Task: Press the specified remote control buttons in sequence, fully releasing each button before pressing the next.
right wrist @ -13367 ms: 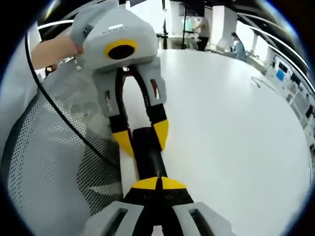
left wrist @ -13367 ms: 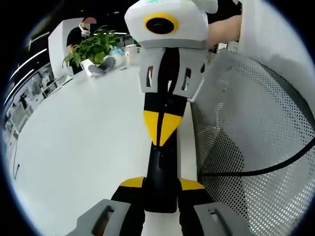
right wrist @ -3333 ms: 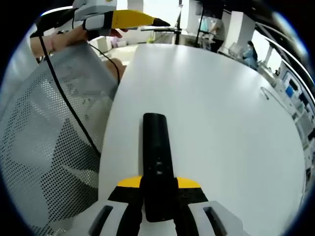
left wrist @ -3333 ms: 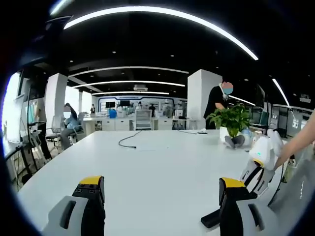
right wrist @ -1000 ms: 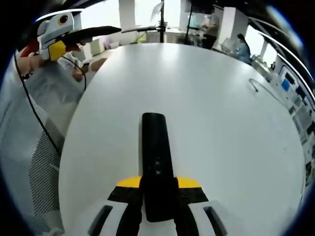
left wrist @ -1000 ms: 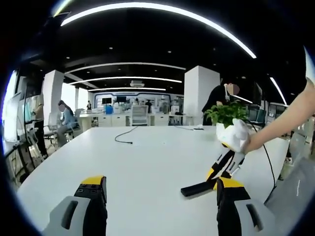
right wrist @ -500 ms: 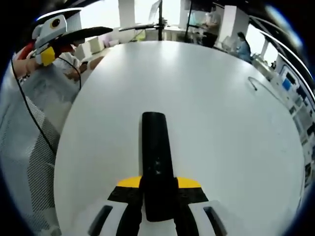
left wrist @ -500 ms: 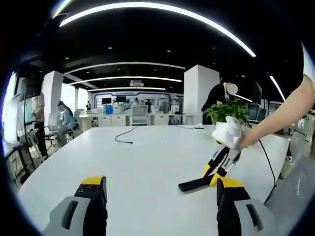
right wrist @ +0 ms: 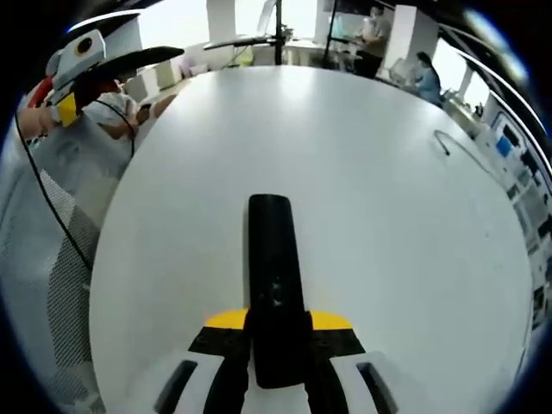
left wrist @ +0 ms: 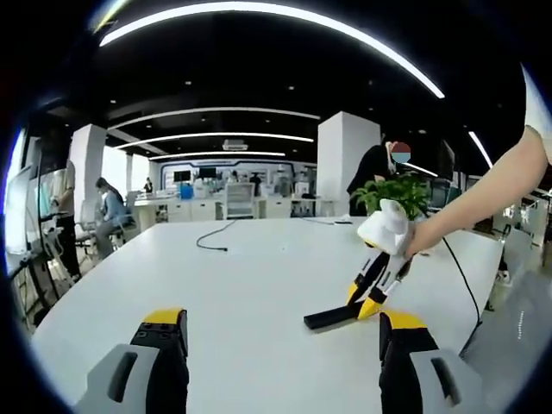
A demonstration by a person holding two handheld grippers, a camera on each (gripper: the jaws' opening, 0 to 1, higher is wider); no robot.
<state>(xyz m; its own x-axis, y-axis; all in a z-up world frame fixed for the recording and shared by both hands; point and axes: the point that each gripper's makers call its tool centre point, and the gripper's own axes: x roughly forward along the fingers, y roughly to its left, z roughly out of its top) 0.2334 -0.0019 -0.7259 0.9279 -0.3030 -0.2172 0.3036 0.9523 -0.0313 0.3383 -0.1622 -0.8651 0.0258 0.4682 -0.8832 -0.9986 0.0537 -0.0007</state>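
Remote control: black, slim, pinched between the jaws of our right tool, projecting toward 12 o'clock above the white surface. In the left gripper view we see the same remote at 4 o'clock, held low over the surface by the right tool, a hand behind it.

Left tool: jaws spread wide, nothing between them. In the right gripper view it sits at 10 o'clock.

Potted plant: far edge, 2 o'clock.

Cable: lying at 11 o'clock.
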